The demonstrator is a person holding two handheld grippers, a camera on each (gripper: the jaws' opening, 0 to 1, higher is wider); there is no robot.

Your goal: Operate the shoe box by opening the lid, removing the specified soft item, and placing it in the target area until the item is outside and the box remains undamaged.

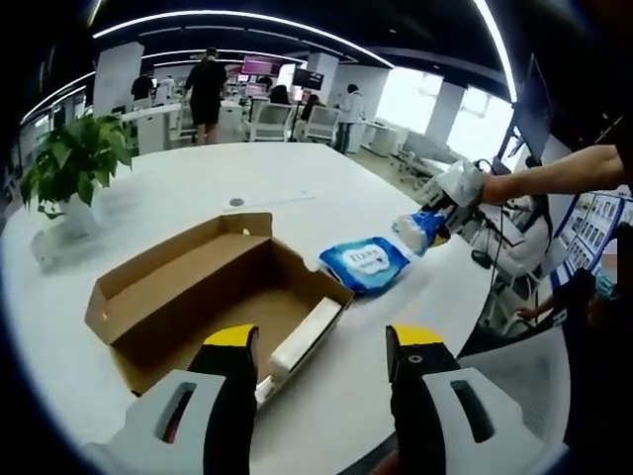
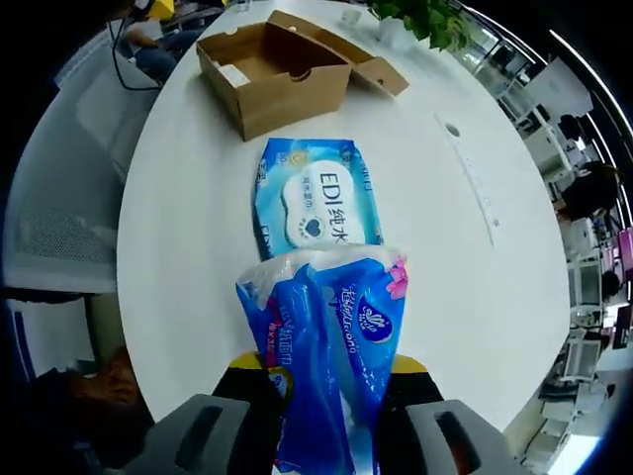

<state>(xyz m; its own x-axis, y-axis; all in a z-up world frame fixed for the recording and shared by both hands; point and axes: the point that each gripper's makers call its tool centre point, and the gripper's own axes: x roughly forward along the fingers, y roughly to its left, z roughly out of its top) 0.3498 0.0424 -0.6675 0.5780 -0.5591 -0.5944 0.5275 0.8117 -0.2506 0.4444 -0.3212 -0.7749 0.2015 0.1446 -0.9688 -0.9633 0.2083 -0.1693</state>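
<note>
My right gripper [image 2: 326, 381] has its jaws pinched on a soft blue tissue pack [image 2: 326, 336], the crinkled plastic bulging up between them and its lower end hanging down past the tips, so I have it by the middle and not by an edge. Seen from the left gripper view, that same pack [image 1: 420, 230] hangs out over the far side of the white table [image 1: 297, 198], just beyond the flat wet-wipe packet [image 1: 364, 263] lying there. My left gripper [image 1: 321, 346] has its jaws spread with nothing between them, hovering near the low front edge of the cardboard shoe box [image 1: 198, 297], whose lid is folded back open; one pale flat thing lies along its near wall, and I can't tell what it is. In the right gripper view the box [image 2: 277, 74] sits well apart from my load, with the wipe packet [image 2: 316, 203] between us, so the pack is already outside and I judge the step in hand to be setting it down. To do that well I would lower until the bottom of the pack rests on bare tabletop beside the wipe packet rather than on top of it, then part the jaws slowly so the slack film doesn't cling and drag along. I'd keep the left jaws off the cardboard wall, since a nudge there could crease it.
</note>
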